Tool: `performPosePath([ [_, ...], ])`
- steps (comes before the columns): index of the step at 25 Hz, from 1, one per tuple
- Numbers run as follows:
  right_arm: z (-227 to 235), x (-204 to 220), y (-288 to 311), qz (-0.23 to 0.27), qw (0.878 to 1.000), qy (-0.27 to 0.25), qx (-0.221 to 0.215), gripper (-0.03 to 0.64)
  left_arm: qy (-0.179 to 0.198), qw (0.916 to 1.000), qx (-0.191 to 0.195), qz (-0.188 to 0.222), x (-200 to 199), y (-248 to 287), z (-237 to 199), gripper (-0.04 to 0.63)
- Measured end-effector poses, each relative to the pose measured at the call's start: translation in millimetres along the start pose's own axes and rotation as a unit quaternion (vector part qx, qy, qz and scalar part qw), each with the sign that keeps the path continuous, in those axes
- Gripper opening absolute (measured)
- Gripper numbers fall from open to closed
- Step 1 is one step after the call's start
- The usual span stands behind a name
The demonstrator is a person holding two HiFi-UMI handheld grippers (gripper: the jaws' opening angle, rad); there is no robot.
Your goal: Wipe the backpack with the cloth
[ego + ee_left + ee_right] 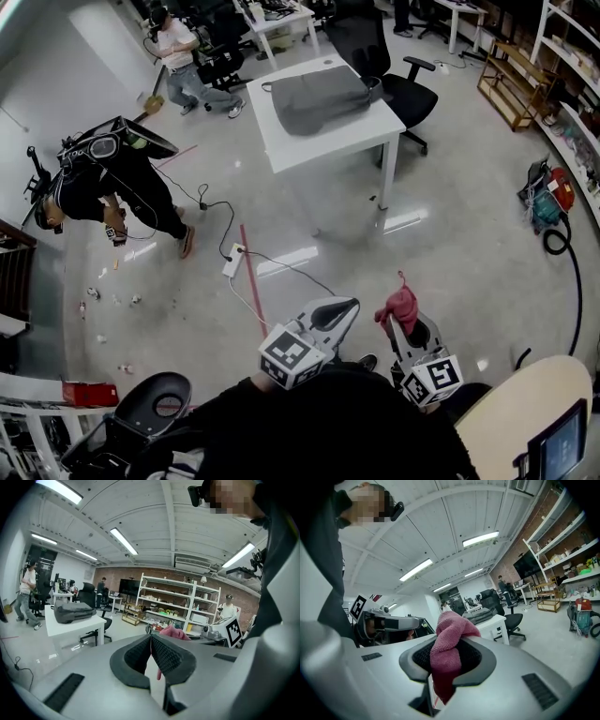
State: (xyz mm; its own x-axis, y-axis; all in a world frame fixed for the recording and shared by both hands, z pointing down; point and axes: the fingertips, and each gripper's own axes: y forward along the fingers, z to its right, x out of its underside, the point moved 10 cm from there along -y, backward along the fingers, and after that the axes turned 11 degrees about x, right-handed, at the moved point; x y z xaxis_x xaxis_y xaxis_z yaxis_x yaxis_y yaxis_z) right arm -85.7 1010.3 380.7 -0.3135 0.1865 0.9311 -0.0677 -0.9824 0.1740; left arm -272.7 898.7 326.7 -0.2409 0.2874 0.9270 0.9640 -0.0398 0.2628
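A grey backpack (pixel 322 97) lies flat on a white table (pixel 281 141) far ahead across the floor; it also shows in the left gripper view as the backpack (pixel 72 611) and small in the right gripper view as the backpack (pixel 480 615). My right gripper (pixel 405 319) is shut on a pink cloth (pixel 398 307), which bunches up out of the jaws as the cloth (pixel 447 644). My left gripper (pixel 335 314) is shut with nothing in it, its jaws meeting edge to edge at the left gripper (pixel 151 644). Both grippers are held close to my body, well short of the table.
A black office chair (pixel 398 84) stands at the table's right side. A cable and power strip (pixel 232 261) and a red line run across the floor between me and the table. A person bends over at left (pixel 103 187); another sits at the back (pixel 187 66). Shelves line the right wall.
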Motion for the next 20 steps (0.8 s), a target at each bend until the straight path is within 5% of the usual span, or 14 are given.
performPosePath([
  [10,8,-11,71,-0.019,0.998,-0.019,0.048,0.086,-0.015,0.9987,0.046,0.018,-12,23,-87,0.018],
  [20,-26,-48,248,-0.054,0.994,-0.065,0.068,0.086,-0.041,0.996,0.062,0.049,-55,-3,-270,0.018],
])
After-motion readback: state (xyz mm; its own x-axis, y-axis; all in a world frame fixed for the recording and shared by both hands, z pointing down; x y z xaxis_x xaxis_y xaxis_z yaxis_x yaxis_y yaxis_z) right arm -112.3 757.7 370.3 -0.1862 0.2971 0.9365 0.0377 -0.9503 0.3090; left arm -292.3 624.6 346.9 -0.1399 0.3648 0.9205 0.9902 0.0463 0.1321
